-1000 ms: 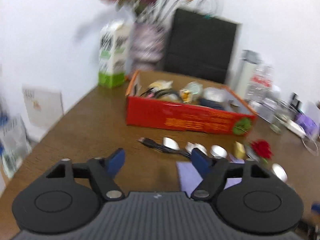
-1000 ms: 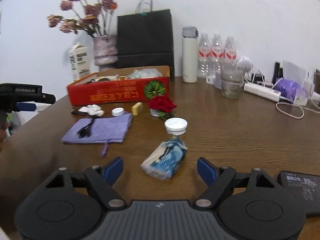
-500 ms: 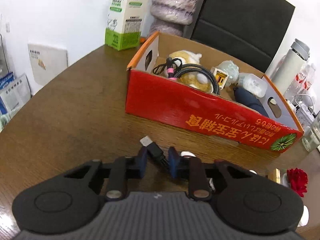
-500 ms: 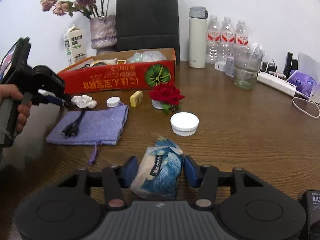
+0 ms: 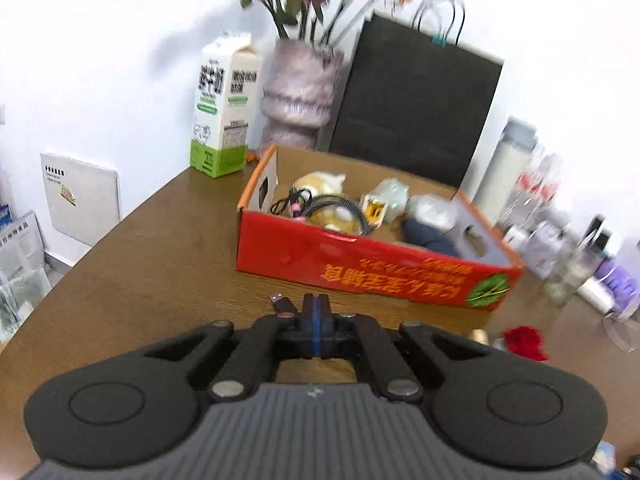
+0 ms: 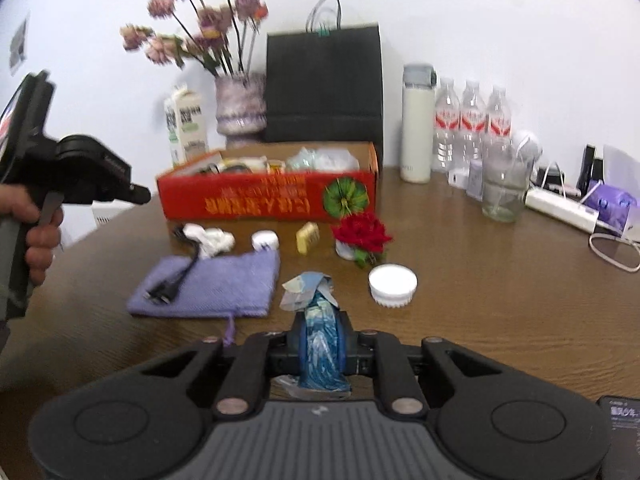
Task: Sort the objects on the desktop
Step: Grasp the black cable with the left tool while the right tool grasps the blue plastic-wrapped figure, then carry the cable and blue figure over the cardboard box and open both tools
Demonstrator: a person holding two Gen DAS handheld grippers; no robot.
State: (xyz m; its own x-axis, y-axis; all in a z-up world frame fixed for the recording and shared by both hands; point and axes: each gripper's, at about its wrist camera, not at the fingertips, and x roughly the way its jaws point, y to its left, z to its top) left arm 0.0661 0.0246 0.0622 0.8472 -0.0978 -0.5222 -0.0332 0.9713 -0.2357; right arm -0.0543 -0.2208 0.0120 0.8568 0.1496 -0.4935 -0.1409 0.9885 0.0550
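My left gripper [image 5: 316, 312] hangs before the red box [image 5: 360, 264]. Its jaws are closing and its blue pads meet with nothing seen between them. The black cable's USB plug [image 5: 280, 303] shows just left of the fingertips. In the right wrist view the cable [image 6: 176, 284] lies across the purple pouch [image 6: 224, 288], apart from the raised left gripper [image 6: 146, 196]. My right gripper [image 6: 321, 332] is closing, pressed on a blue-and-white packet [image 6: 316, 300] that is squeezed narrow. A white lid [image 6: 393, 282], small cap [image 6: 265, 240], yellow block [image 6: 307, 236] and red rose [image 6: 362, 232] lie nearby.
The box holds several items. Behind it stand a milk carton [image 5: 224, 108], a vase [image 5: 300, 88] and a black paper bag [image 5: 412, 108]. To the right are a thermos [image 6: 418, 120], bottles [image 6: 472, 124], a glass [image 6: 504, 184], a power strip [image 6: 560, 208] and a phone [image 6: 624, 416].
Both grippers went from wide open to shut. The left reached the cable's plug, then drew back and up while the cable stayed lying. The right closed on the packet and squeezed it.
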